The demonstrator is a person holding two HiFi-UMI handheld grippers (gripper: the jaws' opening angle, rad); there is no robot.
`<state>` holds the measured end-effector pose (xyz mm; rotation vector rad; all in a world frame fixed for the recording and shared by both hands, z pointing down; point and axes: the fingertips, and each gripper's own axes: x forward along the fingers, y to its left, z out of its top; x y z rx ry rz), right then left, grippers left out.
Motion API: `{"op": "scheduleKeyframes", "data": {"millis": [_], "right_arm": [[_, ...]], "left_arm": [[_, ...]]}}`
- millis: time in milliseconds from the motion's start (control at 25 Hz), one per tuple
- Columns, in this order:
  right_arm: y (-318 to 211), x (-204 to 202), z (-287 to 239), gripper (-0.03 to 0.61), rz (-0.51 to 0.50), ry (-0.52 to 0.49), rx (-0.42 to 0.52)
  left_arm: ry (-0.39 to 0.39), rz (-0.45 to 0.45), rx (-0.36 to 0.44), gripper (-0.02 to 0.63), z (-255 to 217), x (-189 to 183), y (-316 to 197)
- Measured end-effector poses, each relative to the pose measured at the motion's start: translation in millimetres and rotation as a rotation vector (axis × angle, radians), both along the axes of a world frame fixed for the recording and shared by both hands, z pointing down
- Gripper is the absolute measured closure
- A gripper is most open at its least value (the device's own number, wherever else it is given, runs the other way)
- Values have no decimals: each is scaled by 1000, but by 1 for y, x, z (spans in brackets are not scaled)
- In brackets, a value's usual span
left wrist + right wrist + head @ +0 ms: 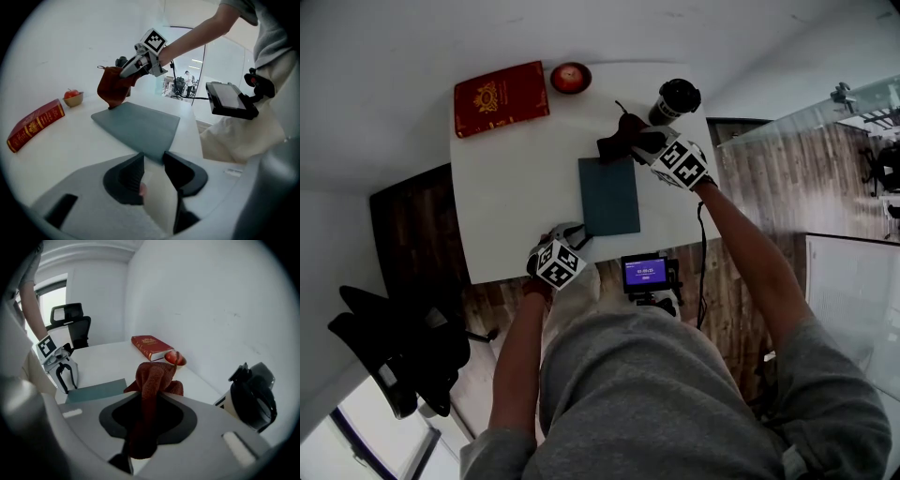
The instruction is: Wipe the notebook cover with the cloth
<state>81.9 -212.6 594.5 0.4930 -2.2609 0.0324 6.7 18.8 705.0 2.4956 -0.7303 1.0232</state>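
- A white table [516,197] is seen from above, set against a white wall, with wood flooring around it.
- A person in a grey top [656,394] is pictured at the near edge, with both arms stretched over the table.
- A black office chair [394,356] is parked on the person's left, off the table.
- The notebook [609,195], plain blue-grey with no title seen on its cover, is laid flat near the middle of the table.
- A red book [501,97] is placed at the far left corner. A gold emblem is stamped on its cover, and the gold spine lettering is too small to be read.
- The right gripper [151,401] is clamped on the cloth and held at the notebook's far edge.
- The left gripper [153,161] is rested at the near edge of the table, jaws apart, with the notebook's near corner at the gap between their tips.
- Black-and-white square markers are carried on both grippers' cubes.
- The cloth [621,139], dark red, is bunched and hung over the notebook's far edge.
- A small screen [645,273] is mounted just off the near edge. Its purple display is lit, and the text cannot be read.
- A black-lidded cup [675,99] is stood at the far right.
- A red apple in a small bowl [570,77] is set beside the book.
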Motion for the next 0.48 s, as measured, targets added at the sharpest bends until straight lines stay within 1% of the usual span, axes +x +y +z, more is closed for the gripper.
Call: {"op": "scheduleKeyframes", "data": {"millis": [80, 120, 200, 320, 400, 480], "right_arm": [[-6, -1, 3, 476, 18, 16, 13], [-4, -1, 9, 476, 22, 34, 4], [6, 2, 30, 476, 24, 89, -42], [33, 8, 69, 476, 22, 167, -141], [43, 10, 85, 474, 35, 179, -180], [45, 10, 92, 476, 48, 179, -196]], "left_arm": [[0, 0, -2, 468, 0, 0, 0], [0, 0, -3, 468, 0, 0, 0], [1, 0, -4, 468, -1, 0, 0], [2, 0, -6, 468, -1, 0, 0], [4, 1, -7, 468, 0, 0, 0], [4, 3, -7, 468, 1, 0, 0]]}}
